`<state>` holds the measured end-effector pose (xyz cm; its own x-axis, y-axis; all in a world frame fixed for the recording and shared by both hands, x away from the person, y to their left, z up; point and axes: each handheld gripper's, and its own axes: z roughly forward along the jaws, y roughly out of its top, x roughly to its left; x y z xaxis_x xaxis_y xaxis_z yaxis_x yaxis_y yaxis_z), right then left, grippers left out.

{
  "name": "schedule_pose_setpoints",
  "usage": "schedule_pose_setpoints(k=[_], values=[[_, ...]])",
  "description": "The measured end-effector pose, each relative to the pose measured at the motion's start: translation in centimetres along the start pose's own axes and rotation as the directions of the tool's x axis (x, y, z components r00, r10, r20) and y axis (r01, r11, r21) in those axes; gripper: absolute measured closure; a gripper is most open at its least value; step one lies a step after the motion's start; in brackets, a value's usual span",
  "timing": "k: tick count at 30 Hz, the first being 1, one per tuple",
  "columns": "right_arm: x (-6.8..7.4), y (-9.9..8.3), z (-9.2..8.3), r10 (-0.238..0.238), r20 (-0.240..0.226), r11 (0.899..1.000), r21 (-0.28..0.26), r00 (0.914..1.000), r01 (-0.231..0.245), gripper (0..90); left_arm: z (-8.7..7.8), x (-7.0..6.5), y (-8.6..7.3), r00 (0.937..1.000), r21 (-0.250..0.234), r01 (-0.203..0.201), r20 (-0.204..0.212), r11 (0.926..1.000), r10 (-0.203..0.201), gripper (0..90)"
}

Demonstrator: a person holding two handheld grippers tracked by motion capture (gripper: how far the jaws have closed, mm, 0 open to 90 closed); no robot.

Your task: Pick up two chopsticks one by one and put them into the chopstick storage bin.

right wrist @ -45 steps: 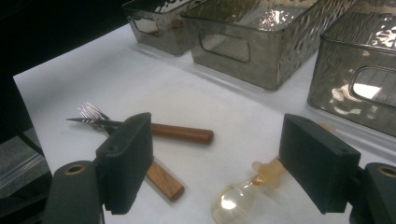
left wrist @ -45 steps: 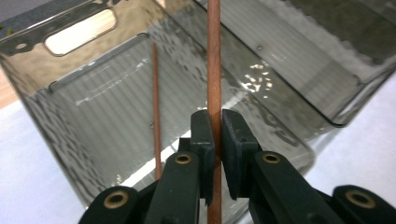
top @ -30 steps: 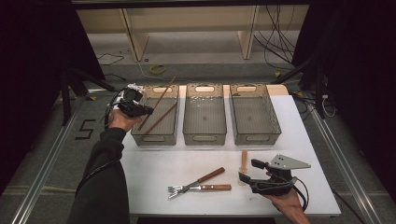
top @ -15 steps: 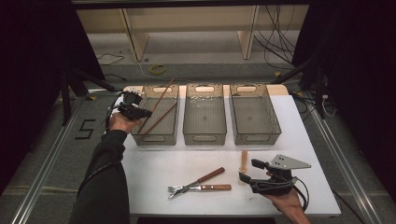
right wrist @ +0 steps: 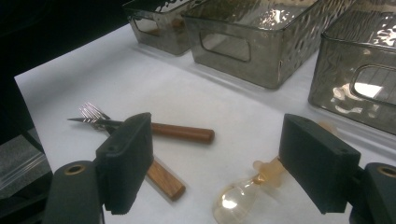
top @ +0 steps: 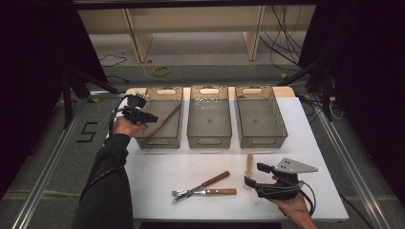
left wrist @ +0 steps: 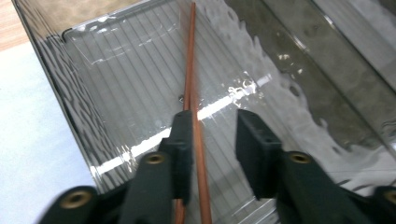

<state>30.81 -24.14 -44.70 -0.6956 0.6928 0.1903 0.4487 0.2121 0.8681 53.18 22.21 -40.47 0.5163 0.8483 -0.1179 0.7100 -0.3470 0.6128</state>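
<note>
While your left gripper (left wrist: pixel 210 135) hangs over the left bin (top: pixel 160 138) at the tabletop's far left corner, its jaws have just been opening, and the chopsticks (left wrist: pixel 190 84) now lie loose between them, running along the left pad, which may just brush them. In the high view those chopsticks (top: pixel 163 121) slant across the bin's floor, from the near left wall up toward the far right wall. The pair looks let go, though from above it's hard to tell whether the lower ends rest on the floor or against the wall.

Over at the near right corner of the tabletop, your right gripper (right wrist: pixel 217 158) sits spread wide with nothing between the pads, just above the white surface. A pale amber spoon (right wrist: pixel 243 193) lies between the jaws, its bowl toward you. Off to its left, near the tabletop's front edge, a fork (top: pixel 191 193) and a wooden-handled knife (top: pixel 210 183) lie crossed. The middle bin (top: pixel 208 138) and right bin (top: pixel 260 140) stand beside the left one along the far edge.
</note>
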Motion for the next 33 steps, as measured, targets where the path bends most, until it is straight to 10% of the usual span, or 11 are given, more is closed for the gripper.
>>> schedule_pose_setpoints(k=[11, 33], values=[[-0.2, 0.2, -0.1, 0.006, 0.012, 1.0, 0.014, 0.9999, -0.006, 26.8, -2.3, -2.1, -0.4, 0.992, -0.081, -0.002, 0.125, 0.9967, 0.013, 34.3], [-2.2, 2.3, 0.9, 0.003, 0.148, 0.992, 0.121, 0.989, -0.021, 26.8, -4.5, -4.6, -4.9, 0.9831, -0.247, 0.018, 0.181, 0.9689, 0.028, 21.0]])
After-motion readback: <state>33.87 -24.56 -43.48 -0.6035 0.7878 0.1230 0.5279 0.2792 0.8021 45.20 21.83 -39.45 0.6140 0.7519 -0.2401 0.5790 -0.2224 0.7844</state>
